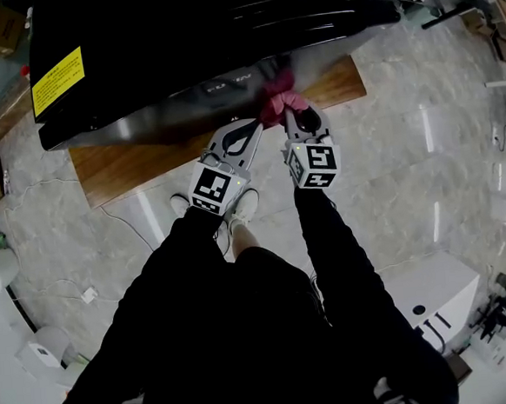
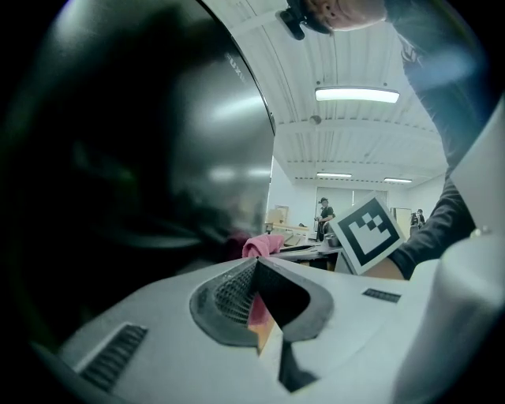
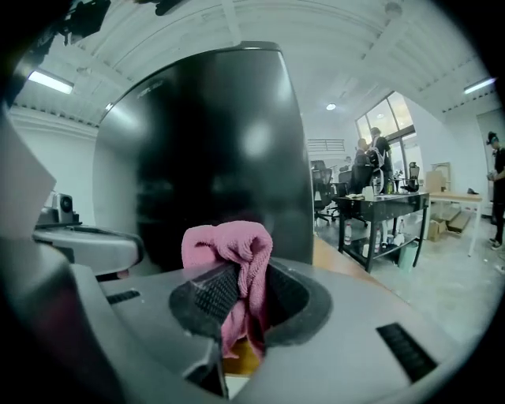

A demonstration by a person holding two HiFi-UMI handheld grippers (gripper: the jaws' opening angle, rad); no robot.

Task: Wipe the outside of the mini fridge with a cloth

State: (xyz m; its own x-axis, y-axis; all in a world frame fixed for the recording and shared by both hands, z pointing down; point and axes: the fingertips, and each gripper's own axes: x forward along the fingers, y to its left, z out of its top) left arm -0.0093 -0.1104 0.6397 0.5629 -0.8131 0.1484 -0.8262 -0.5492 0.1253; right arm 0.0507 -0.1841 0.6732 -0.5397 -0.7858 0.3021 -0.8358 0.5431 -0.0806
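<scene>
head view is looking steeply down on a black mini fridge (image 1: 205, 35) that is standing on a wooden platform (image 1: 119, 168) on a pale marble floor (image 1: 407, 167). a yellow label (image 1: 58, 80) is showing on its left side. a person in black sleeves is holding both grippers at the fridge's near face. the right gripper (image 1: 294, 115) is clamping a bunched pink cloth (image 1: 277, 99) between its jaws and is pressing it against the glossy surface. just to its left, the left gripper (image 1: 246, 129) is pointing at the fridge with its jaws closed together, gripping nothing; whether it is touching the fridge cannot be told.
</scene>
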